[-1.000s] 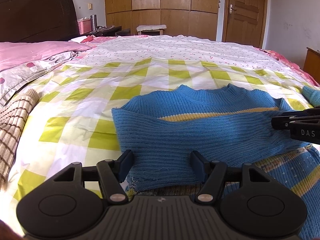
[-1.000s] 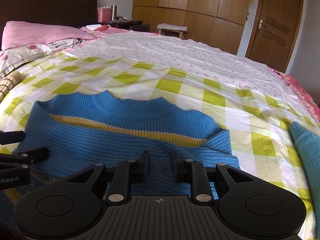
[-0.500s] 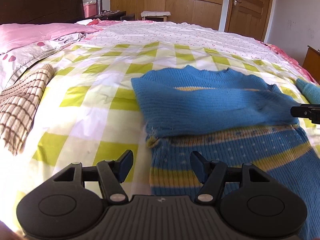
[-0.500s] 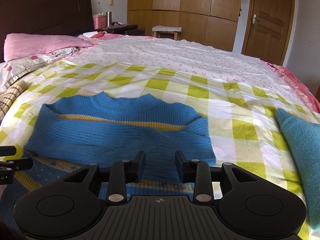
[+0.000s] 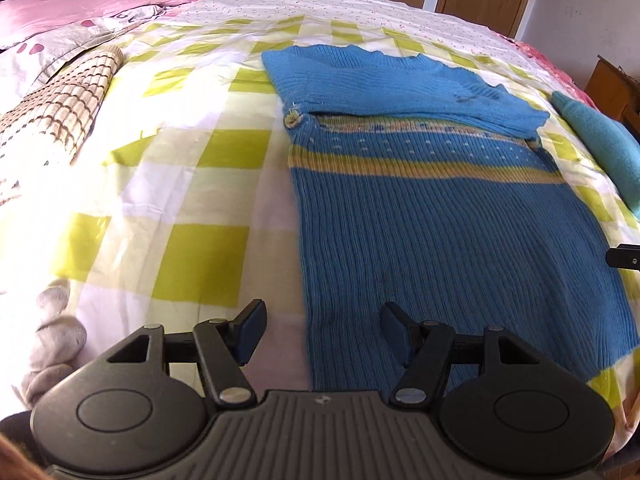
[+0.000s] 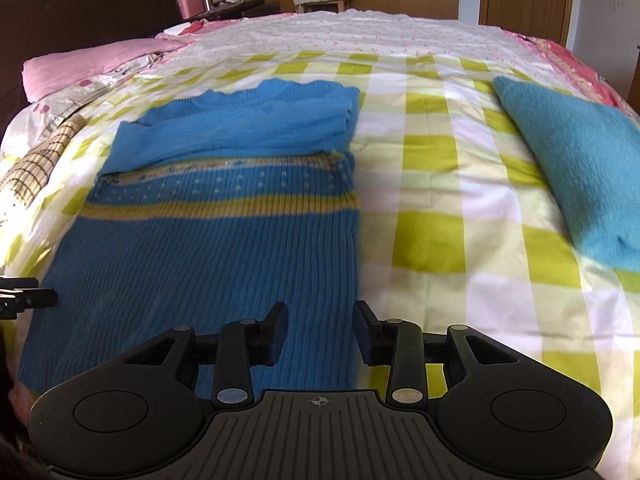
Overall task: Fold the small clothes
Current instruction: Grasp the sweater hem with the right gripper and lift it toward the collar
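Sleeves lie folded across the blue sweater point(image 5: 436, 216), centre frame on the bed point(image 5: 168, 184). Left claw point(image 5: 322, 330) spread, right claw point(image 6: 321, 330) opening, both empty over the hem; next, pinch both hem corners.

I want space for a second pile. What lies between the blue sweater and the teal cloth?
Only bare checked bedsheet between the blue sweater and the teal cloth, clearest in the right wrist view.

Blue knit sweater point(image 5: 440, 216) w/ yellow stripe, flat on bed, sleeves folded in
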`<state>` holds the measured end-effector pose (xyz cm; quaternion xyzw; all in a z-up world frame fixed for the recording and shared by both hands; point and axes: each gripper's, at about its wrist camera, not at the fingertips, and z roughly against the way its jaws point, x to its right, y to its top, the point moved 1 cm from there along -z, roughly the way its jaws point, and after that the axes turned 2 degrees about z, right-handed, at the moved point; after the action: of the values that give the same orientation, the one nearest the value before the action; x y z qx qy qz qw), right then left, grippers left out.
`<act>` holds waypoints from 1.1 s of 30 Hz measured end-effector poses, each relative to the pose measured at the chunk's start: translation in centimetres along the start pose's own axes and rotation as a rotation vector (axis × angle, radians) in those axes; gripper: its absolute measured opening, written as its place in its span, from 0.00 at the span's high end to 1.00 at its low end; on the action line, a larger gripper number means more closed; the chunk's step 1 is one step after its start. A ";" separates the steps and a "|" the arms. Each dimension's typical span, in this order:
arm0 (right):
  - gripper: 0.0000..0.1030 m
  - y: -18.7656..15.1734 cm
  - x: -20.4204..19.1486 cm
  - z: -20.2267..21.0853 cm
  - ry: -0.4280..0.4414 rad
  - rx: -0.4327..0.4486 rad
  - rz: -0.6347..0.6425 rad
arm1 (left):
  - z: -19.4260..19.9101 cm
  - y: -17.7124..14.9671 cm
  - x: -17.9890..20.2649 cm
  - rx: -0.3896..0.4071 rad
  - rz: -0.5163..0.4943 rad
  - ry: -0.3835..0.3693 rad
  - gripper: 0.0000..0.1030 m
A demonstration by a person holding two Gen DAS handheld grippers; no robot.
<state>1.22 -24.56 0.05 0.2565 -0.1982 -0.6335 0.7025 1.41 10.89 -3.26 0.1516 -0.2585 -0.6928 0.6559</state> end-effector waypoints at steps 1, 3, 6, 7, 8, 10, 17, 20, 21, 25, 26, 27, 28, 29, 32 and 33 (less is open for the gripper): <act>0.65 -0.7 0.2 0.1 0.006 -0.014 -0.004 | 0.2 -0.3 0.2 -0.005 -0.006 0.002 0.34; 0.65 -1.9 0.4 0.2 0.016 -0.036 -0.008 | 0.6 -1.1 0.6 -0.018 -0.015 0.002 0.34; 0.65 -3.1 0.6 0.4 0.042 -0.049 -0.015 | 1.0 -2.0 1.1 -0.027 -0.026 0.009 0.34; 0.65 -3.3 0.6 0.6 0.048 -0.050 -0.014 | 1.1 -2.2 1.3 -0.030 -0.026 0.013 0.34; 0.66 -3.5 0.7 0.8 0.055 -0.053 -0.016 | 1.2 -2.3 1.4 -0.033 -0.022 0.011 0.35; 0.66 -3.7 1.0 1.1 0.073 -0.060 -0.027 | 1.4 -2.6 1.6 -0.040 -0.009 -0.009 0.38; 0.68 -4.9 2.3 1.9 0.122 -0.080 -0.087 | 1.5 -2.6 1.8 -0.047 0.023 -0.037 0.56; 0.73 -5.0 2.7 2.1 0.125 -0.079 -0.107 | 1.5 -2.6 1.7 -0.049 0.027 -0.046 0.58; 0.73 -4.9 2.8 2.0 0.135 -0.084 -0.114 | 1.4 -2.6 1.7 -0.050 0.027 -0.046 0.58; 0.76 -4.8 2.5 1.7 0.164 -0.101 -0.117 | 1.3 -2.5 1.9 -0.057 0.020 -0.052 0.56; 0.77 -4.8 2.3 1.7 0.172 -0.104 -0.111 | 1.2 -2.5 1.9 -0.059 0.013 -0.056 0.51; 0.77 -4.8 2.2 1.6 0.178 -0.108 -0.106 | 1.1 -2.5 2.0 -0.062 0.009 -0.062 0.48; 0.77 -4.8 2.1 1.5 0.178 -0.111 -0.103 | 1.1 -2.4 2.0 -0.064 0.010 -0.064 0.47; 0.77 -4.8 2.1 1.4 0.176 -0.114 -0.103 | 1.0 -2.4 2.1 -0.065 0.010 -0.065 0.48; 0.80 -4.7 2.1 1.1 0.186 -0.117 -0.122 | 1.2 -2.3 2.0 -0.055 0.025 -0.053 0.62; 0.90 -4.6 2.2 1.1 0.198 -0.120 -0.135 | 1.3 -2.2 1.8 -0.054 0.040 -0.056 0.74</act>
<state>-2.86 -27.15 -2.01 0.2881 -0.0721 -0.6618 0.6883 -1.30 9.31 -3.17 0.1092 -0.2609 -0.6902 0.6661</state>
